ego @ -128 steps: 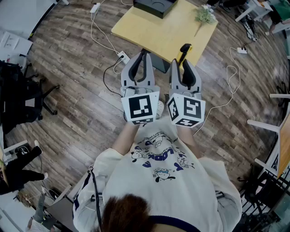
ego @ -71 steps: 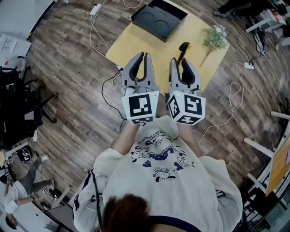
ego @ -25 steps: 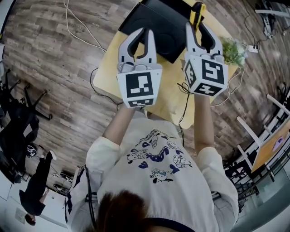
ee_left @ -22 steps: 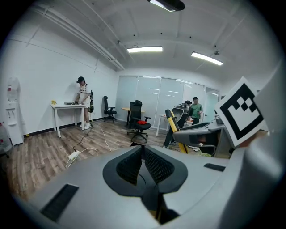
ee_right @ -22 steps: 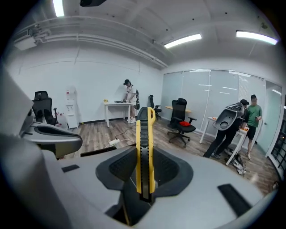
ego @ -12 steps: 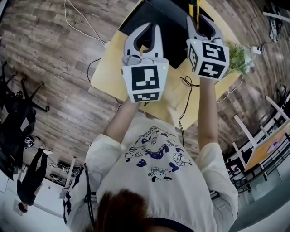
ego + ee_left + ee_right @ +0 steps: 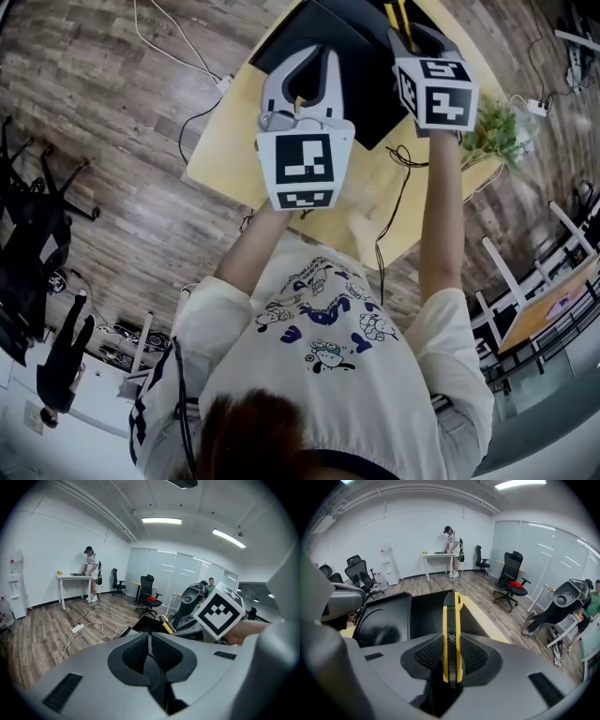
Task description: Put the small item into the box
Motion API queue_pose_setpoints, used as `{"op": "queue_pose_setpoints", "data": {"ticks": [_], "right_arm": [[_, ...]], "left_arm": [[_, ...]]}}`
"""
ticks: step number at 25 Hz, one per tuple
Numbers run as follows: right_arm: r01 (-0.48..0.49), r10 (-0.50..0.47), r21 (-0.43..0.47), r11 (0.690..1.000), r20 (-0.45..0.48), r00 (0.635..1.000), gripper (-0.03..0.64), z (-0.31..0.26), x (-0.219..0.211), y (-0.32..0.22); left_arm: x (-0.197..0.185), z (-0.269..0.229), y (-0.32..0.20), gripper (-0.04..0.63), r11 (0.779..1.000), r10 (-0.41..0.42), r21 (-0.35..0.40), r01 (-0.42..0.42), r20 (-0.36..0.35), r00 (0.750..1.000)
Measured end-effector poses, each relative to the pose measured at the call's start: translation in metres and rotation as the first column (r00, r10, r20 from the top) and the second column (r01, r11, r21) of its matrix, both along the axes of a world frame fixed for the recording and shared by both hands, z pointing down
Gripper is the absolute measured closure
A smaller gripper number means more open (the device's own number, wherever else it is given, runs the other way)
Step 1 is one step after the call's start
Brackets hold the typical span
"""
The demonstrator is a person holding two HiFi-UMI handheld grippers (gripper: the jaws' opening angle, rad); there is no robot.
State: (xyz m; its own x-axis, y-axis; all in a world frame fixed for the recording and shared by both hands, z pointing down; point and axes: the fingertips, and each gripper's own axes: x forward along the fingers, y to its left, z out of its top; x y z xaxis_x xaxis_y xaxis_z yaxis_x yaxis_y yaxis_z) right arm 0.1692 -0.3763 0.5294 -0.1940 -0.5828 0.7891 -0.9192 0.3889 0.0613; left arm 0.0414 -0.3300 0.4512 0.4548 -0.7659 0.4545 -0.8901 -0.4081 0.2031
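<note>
Yellow tabletop (image 7: 230,141), black box (image 7: 379,620), slim yellow-and-black utility knife (image 7: 452,634)

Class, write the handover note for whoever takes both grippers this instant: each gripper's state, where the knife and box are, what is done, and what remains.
Right gripper: shut on the yellow utility knife, held lengthwise, tip toward the box.
Left gripper: jaws together, nothing between them.
Black box: open, on the yellow table, in front of both grippers.
Done: knife picked up and brought to the box.
Left: lower it into the box, open the jaws, withdraw.
</note>
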Motion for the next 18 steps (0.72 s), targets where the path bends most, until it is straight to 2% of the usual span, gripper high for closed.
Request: {"op": "queue_pose_setpoints", "data": {"ticks": [7,13,18], "right_arm": [[0.04,-0.043,-0.117,0.992,-0.028,0.999,0.491,0.021,-0.001,-0.011],[0.062,-0.087,-0.244,0.968,-0.091,0.992,0.491,0.039,-0.005,-0.011],[0.076,-0.104,-0.301,0.951,-0.079,0.991,0.491,0.046,-0.008,-0.012]], "left_arm": [[0.003,0.01,-0.006,0.561,1.0,-0.002,-0.024,0.002,-0.006,1.0],[0.002,0.013,-0.012,0.561,0.999,-0.005,-0.032,0.005,-0.009,1.0],[-0.001,0.016,-0.013,0.561,0.999,-0.01,-0.046,0.01,-0.005,1.0]]}}
